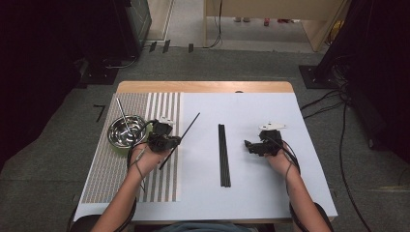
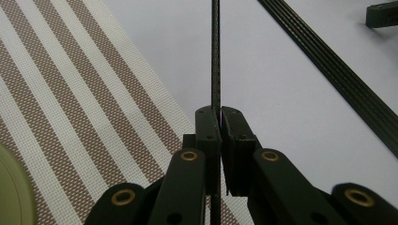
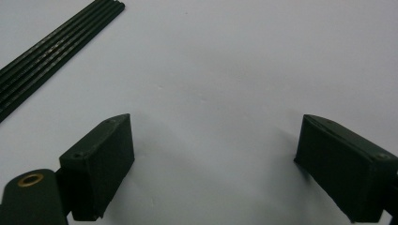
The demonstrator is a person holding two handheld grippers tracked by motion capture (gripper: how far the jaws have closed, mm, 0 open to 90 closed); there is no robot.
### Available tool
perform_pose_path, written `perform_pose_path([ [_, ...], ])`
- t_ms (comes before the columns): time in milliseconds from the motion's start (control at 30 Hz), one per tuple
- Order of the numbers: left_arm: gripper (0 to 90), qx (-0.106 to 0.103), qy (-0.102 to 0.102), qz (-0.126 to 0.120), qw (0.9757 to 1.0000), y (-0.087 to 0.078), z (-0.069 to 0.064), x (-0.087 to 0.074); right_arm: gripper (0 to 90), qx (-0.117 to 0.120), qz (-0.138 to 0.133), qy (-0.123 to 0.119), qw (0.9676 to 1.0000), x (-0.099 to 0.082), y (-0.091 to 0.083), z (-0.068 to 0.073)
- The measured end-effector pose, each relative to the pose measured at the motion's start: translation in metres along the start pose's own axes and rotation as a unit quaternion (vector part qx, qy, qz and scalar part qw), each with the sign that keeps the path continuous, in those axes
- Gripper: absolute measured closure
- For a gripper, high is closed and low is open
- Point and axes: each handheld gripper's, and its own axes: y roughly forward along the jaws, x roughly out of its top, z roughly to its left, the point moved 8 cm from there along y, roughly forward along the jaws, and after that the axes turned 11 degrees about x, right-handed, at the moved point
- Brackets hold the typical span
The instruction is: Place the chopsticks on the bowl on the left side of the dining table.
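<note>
left gripper [image 2: 220,117] lower centre, jaws clamped on thin black rod [image 2: 216,51], rod's top cut off by frame | right gripper [image 3: 213,159] jaws wide apart, nothing held | rod bundle [image 1: 224,154] mid-frame on surface | bowl [image 1: 126,131] left, partly hidden

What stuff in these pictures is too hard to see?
- Bundle of black rods: high view, too small to count.
- Held rod: left gripper view, both ends cut off by the edges.
- Bowl: high view, near rim hidden behind the left tongs.
</note>
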Motion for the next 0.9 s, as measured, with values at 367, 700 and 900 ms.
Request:
perform_pose_path([
  [367,87.7,0.004,-0.009,-0.004,0.9999,-0.007,0.009,0.002,11.1,0.000,0.000,0.000,1.0000,0.000,0.000,0.000],
  [700,87.7,0.007,-0.020,-0.008,0.9997,-0.013,0.019,0.003,11.1,0.000,0.000,0.000,1.0000,0.000,0.000,0.000],
  [900,87.6,0.008,-0.024,-0.010,0.9996,-0.017,0.025,0.004,11.2,0.000,0.000,0.000,1.0000,0.000,0.000,0.000],
])
